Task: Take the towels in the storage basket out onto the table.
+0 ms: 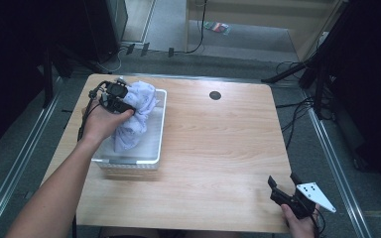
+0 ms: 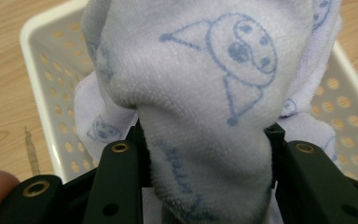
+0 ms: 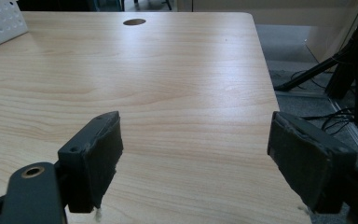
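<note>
A pale lilac towel [image 1: 136,111] printed with blue cartoon faces hangs bunched above a white perforated basket [image 1: 158,130] at the table's left. My left gripper [image 1: 121,101] is shut on the towel [image 2: 205,93], whose cloth bulges between the black jaws while its lower end trails into the basket [image 2: 46,79]. My right gripper [image 1: 284,187] rests at the table's front right corner, open, with nothing between its fingers [image 3: 93,158]; bare wood lies ahead of it.
The wooden table [image 1: 218,148] has a round cable hole [image 1: 215,95] near its far edge. The basket's corner [image 3: 0,21] shows at the far left of the right gripper view. Stands and cables sit on the floor to the right.
</note>
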{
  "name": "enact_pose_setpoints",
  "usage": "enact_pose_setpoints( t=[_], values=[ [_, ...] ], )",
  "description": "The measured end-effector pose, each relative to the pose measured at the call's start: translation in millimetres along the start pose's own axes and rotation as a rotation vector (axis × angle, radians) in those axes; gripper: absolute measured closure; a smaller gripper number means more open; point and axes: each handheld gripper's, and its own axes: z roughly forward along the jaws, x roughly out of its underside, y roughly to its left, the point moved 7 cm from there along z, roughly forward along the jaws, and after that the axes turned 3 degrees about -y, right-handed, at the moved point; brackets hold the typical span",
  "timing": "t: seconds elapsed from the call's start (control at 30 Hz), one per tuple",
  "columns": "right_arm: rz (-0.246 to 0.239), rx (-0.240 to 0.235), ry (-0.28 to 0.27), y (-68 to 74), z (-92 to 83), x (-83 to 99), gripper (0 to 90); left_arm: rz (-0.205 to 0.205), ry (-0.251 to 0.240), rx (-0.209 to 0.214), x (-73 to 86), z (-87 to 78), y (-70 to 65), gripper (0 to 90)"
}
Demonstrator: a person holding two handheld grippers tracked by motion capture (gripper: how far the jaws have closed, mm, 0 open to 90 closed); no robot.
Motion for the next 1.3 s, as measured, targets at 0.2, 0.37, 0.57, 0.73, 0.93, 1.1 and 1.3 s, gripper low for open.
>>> enact_pose_setpoints(
  t=[0.2, 0.37, 0.57, 0.73, 0.93, 1.1, 1.3],
  values=[
    [0.000, -0.001, 0.003, 0.4, 0.4, 0.1, 18.4, 0.025, 0.001, 0.016, -12.1, -19.0, -6.7, 56.8],
    [0.000, 0.001, 0.005, 0.4, 0.4, 0.2, 18.5, 0.053, -0.005, 0.017, -22.2, -30.3, -15.7, 56.6],
    [-0.003, 0.002, 0.007, 0.4, 0.5, 0.3, 18.6, 0.089, -0.008, 0.030, -36.2, -41.7, -33.2, 56.4],
    [-0.002, 0.001, 0.005, 0.5, 0.4, 0.2, 18.6, 0.118, -0.026, 0.046, -47.3, -47.2, -52.7, 56.3],
    [-0.002, 0.001, 0.004, 0.6, 0.3, 0.2, 18.6, 0.140, -0.030, 0.067, -58.5, -49.6, -73.1, 55.9],
    [-0.003, -0.001, 0.005, 1.0, 0.4, 0.3, 18.6, 0.162, -0.027, 0.085, -64.1, -48.2, -90.9, 55.7],
    [-0.008, -0.001, 0.004, 1.4, 0.3, 0.3, 18.7, 0.191, -0.037, 0.118, -73.3, -43.4, -122.5, 55.5]
  ],
)
